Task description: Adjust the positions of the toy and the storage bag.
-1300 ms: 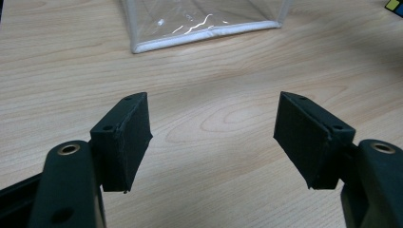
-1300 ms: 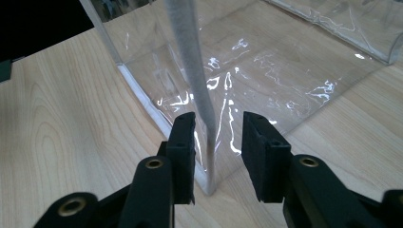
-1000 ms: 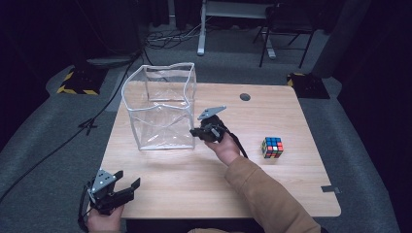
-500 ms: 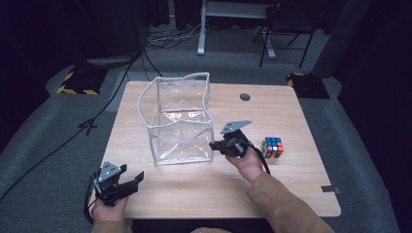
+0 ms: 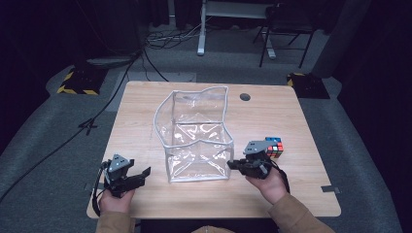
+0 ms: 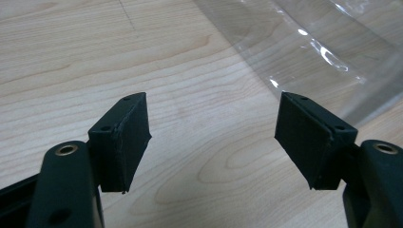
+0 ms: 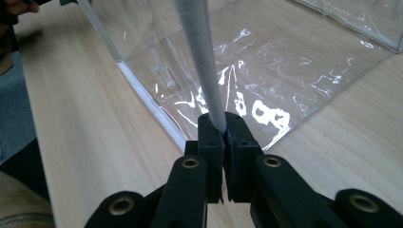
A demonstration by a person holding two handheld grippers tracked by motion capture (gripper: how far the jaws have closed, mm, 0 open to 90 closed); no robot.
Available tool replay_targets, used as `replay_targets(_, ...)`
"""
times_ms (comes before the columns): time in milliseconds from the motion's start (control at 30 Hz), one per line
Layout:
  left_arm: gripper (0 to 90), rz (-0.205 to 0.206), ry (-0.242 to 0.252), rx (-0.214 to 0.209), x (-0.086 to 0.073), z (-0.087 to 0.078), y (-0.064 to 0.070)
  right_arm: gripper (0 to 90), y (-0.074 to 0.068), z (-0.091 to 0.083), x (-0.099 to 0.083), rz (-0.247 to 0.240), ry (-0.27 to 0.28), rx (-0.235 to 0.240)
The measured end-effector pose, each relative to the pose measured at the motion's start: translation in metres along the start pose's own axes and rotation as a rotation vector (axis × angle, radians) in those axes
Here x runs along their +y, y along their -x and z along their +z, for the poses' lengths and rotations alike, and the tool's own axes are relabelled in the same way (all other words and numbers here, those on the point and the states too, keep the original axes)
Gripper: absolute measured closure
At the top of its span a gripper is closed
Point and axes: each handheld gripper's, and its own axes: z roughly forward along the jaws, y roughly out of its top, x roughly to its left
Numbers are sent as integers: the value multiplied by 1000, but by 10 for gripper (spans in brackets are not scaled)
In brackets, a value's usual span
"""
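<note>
The right gripper (image 5: 236, 165) pinches the clear plastic bag's (image 5: 197, 136) grey-trimmed corner — left gripper (image 5: 141, 175) gaping empty beside the bag (Rubik's cube (image 5: 274, 145) untouched, so packing seemingly remains).

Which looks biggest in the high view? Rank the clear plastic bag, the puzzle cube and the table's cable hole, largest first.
1. Clear plastic bag, by far the largest; the right tool is shut on its rim.
2. Puzzle cube.
3. Cable hole, smallest, though it lies farther from the camera, so its gap to the cube is unsure.
</note>
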Motion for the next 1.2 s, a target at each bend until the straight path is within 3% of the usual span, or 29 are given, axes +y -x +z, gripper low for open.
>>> replay_targets(133, 277, 2, -32, -12, 3, 7, 1, 864, -6, -12, -13, 10, 11, 2)
replay_targets(500, 276, 86, -109, -26, 13, 29, 14, 863, -23, -46, -43, 30, 5, -19)
replay_targets(833, 276, 114, -123, -39, 14, 36, 24, 861, -38, -76, -72, 56, 0, -17)
replay_targets(1200, 275, 117, -134, -51, 14, 38, 26, 861, -50, -91, -84, 64, -15, -14)
